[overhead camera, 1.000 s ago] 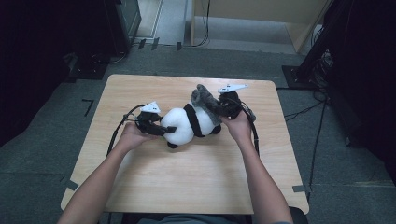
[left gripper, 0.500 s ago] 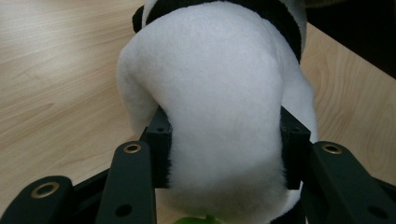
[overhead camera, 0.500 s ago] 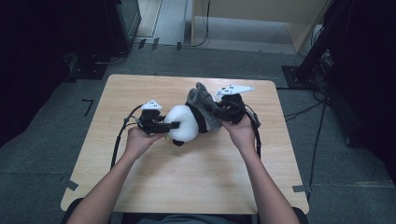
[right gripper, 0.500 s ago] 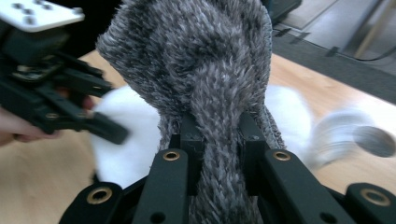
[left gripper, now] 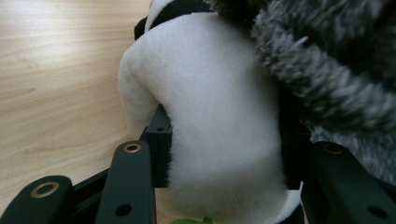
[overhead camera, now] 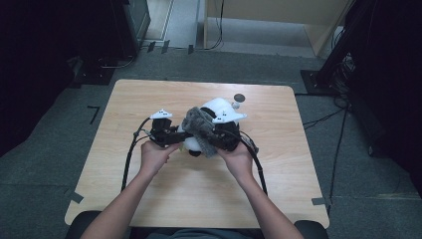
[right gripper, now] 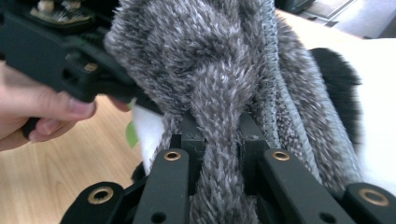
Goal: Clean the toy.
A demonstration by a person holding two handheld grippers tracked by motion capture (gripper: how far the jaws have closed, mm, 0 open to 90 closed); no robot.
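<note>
A: The toy panda is sitting in the middle of the table, right between the two grippers. The left gripper is squeezing its soft white part. Its jaws have just been closing, and now the white fluff is bulging between them.

B: And the grey furry cloth?

A: It is lying over the panda, a bit to the right of the left jaws. In the left gripper view it is hanging down on the right side.

B: What is the right gripper doing?

A: It is pinching a fold of the grey cloth. The jaws are nearly together, with the fold going straight up between them. The panda is lying behind the cloth and off to the right of those jaws.

B: So which hand is nearer the cloth?

A: The right one. It is already holding it. I think the cloth is going to come off by pulling away from the left jaws, while they are holding the panda in place.

B: Anything hard to see?

A: Yes. The cloth and the hands are hiding the panda's face. I cannot tell which end is the head. The jaw tips are buried in fluff too.
</note>
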